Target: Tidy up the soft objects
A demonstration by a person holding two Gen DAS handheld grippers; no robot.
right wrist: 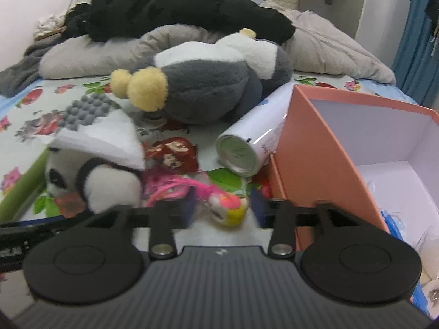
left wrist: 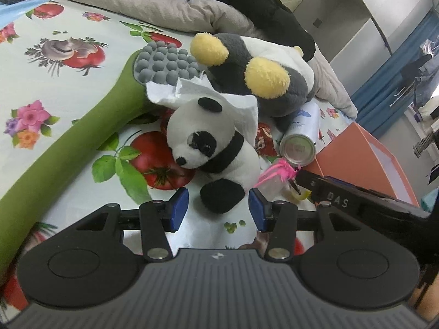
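Panda [left wrist: 211,148]: small plush, judged light, soft and compressible. Located on the bed [left wrist: 68,87], at 12 o'clock from the left tool [left wrist: 218,209], whose pads stand apart, unclamped. A tissue [left wrist: 238,109] is draped over its head. Recommended hold: torso or black foot.

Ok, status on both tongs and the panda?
Left tongs open, panda just ahead, ungripped. Right tongs open over pink-yellow toy. Tissue draped on panda; can beside it.

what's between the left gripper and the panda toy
Nothing visible. The left gripper stands open with the panda toy just ahead of its fingertips; a white tissue lies on the toy's far side.
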